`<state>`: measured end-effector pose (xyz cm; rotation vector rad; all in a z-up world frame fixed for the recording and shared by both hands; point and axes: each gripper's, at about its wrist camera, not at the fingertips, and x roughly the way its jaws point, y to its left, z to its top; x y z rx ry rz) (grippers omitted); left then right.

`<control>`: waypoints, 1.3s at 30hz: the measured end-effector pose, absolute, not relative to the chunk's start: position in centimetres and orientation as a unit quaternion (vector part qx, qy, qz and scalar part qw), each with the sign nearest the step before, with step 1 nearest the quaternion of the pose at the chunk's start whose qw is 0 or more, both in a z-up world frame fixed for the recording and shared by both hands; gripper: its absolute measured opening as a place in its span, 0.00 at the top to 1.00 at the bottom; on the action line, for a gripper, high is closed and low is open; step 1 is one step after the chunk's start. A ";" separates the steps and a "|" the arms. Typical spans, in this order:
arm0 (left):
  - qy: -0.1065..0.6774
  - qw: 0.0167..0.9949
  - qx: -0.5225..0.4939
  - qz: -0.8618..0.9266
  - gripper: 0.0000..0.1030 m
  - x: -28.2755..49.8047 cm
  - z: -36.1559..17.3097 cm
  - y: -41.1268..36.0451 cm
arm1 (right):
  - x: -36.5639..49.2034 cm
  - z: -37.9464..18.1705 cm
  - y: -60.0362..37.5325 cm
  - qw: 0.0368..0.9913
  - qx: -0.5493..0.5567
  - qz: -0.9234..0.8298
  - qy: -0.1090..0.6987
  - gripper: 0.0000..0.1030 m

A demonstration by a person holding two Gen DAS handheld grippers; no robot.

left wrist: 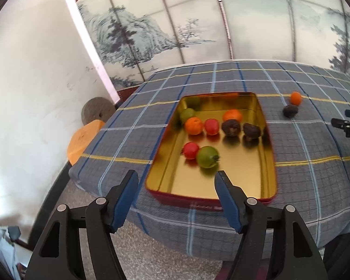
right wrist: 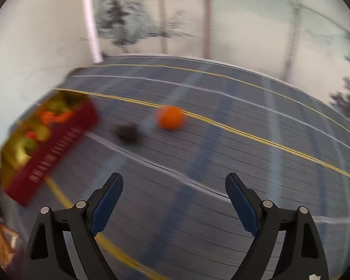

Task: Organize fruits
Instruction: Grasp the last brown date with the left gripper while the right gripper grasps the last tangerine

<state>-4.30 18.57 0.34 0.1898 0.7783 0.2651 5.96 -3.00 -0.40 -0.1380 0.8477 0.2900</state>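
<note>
Gold metal lines the inside of the red tin (left wrist: pixel 267 163), which sits on the checked tablecloth (left wrist: pixel 315 175) with most of the fruit already in it: two green ones, two red ones, two orange ones and a couple of dark wrinkled pieces. Two pieces lie outside, to the right of the tin: an orange fruit (right wrist: pixel 171 117) and, just beside it and nearer the tin, a dark wrinkled fruit (right wrist: pixel 128 133). They are close together; whether they touch is hard to tell.

The left tongs (left wrist: pixel 176 182) hang wide open over the near edge of the tin with nothing between the blue pads (left wrist: pixel 126 198). The right tongs (right wrist: pixel 173 184) are also spread wide and hold nothing, aimed across the cloth toward the two loose pieces and well short of them; that view is blurred.

Both loose pieces look small and light. The orange one seems smooth and round, so it will likely roll or squirt out unless the pads close across its widest part. The dark one looks rougher and probably softer, giving better grip, but a hard squeeze could crush it; a gentle pinch across its middle seems best.
</note>
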 end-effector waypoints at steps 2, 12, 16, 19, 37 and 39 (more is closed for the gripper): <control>0.376 0.912 0.110 0.120 0.33 -3.9 0.4 17.1 | 6.1 -1.0 -5.9 0.900 -0.067 0.104 0.417 0.14; 0.384 0.907 0.158 0.070 0.28 0.2 0.6 10.6 | 6.9 -3.1 -15.0 0.886 -0.017 0.005 0.463 0.01; 0.402 0.902 0.155 0.024 0.28 2.7 0.5 8.2 | 7.3 -3.4 -15.0 0.880 -0.020 0.001 0.475 0.00; 0.423 0.896 0.134 -0.028 0.28 5.3 0.5 6.7 | 7.1 -3.5 -15.0 0.880 -0.018 0.001 0.475 0.00; 0.525 0.845 0.076 -0.074 0.37 20.4 -6.4 2.1 | 7.2 -3.5 -15.1 0.880 -0.016 0.002 0.475 0.00; 0.541 0.835 0.060 -0.086 0.56 20.7 -7.7 2.4 | 7.1 -3.5 -15.1 0.880 -0.015 0.002 0.475 0.00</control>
